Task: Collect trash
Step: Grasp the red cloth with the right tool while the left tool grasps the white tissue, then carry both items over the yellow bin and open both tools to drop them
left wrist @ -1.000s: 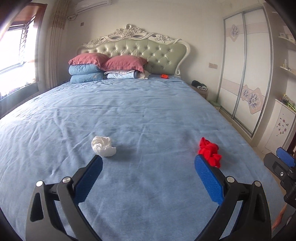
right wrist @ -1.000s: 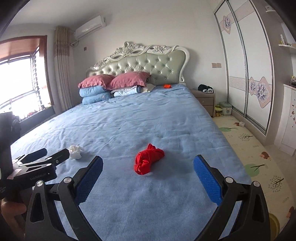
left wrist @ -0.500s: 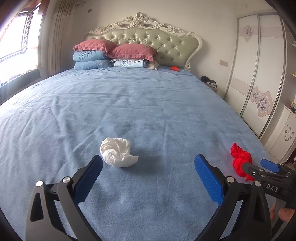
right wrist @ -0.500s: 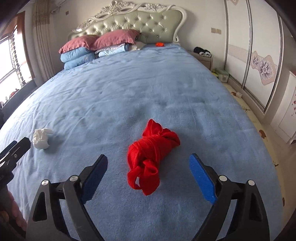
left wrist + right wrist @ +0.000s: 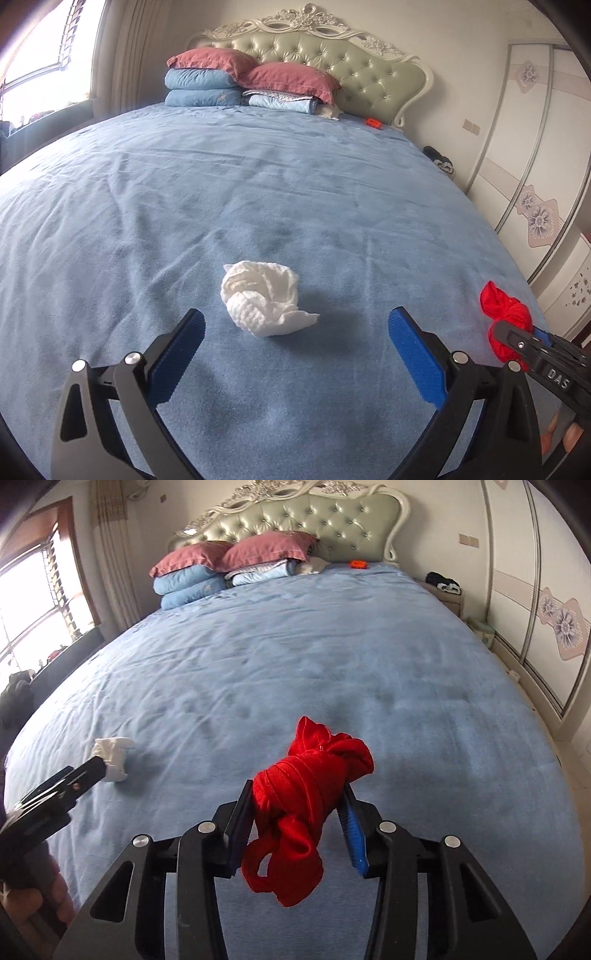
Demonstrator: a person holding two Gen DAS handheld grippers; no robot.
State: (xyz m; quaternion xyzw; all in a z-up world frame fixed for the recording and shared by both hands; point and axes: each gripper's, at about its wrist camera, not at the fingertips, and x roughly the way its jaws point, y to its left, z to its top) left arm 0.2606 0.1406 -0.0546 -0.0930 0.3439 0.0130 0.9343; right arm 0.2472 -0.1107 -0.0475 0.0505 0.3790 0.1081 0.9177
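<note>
we are holding the left gripper spread, the white crumpled tissue lying on the blue bedspread just ahead between its fingers, slightly left of centre. our right gripper, spread half a second ago, is now pinching the red bundle.
</note>
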